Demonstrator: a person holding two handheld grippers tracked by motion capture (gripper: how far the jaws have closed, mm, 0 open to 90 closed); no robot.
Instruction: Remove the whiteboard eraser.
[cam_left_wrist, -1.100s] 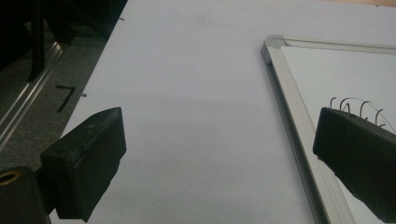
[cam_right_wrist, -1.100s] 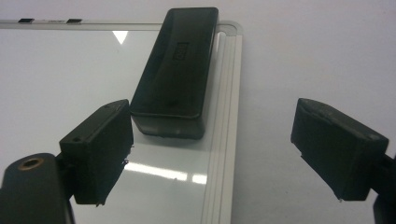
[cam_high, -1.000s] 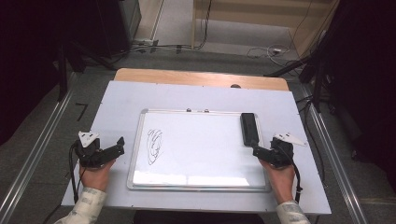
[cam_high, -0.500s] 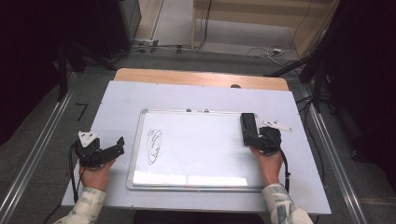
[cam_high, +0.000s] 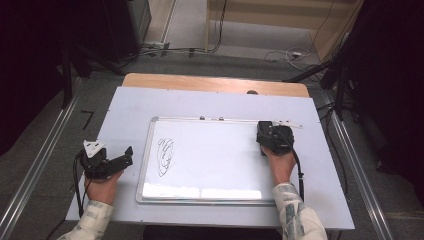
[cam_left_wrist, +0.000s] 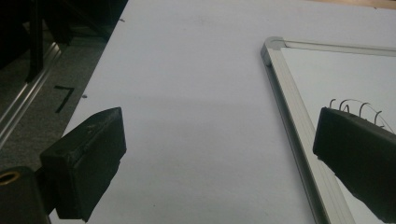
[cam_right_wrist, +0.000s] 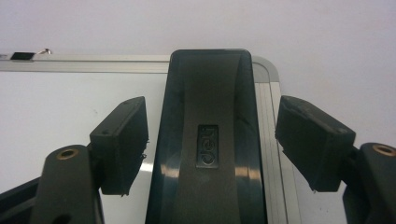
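I have the right gripper closing its fingers around the eraser, not yet pinching, the scribble still unwiped, left gripper fingers open and empty.

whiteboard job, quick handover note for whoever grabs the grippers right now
Right gripper: fingers either side of the black eraser and just been closing, small gaps left, no grip yet.
Left gripper: open, nothing in it, beside the whiteboard's left edge.
Eraser lies on the board's top right corner; the scribble sits near the left side.
Done: the reach. Left: grip, likely wipe the scribble.
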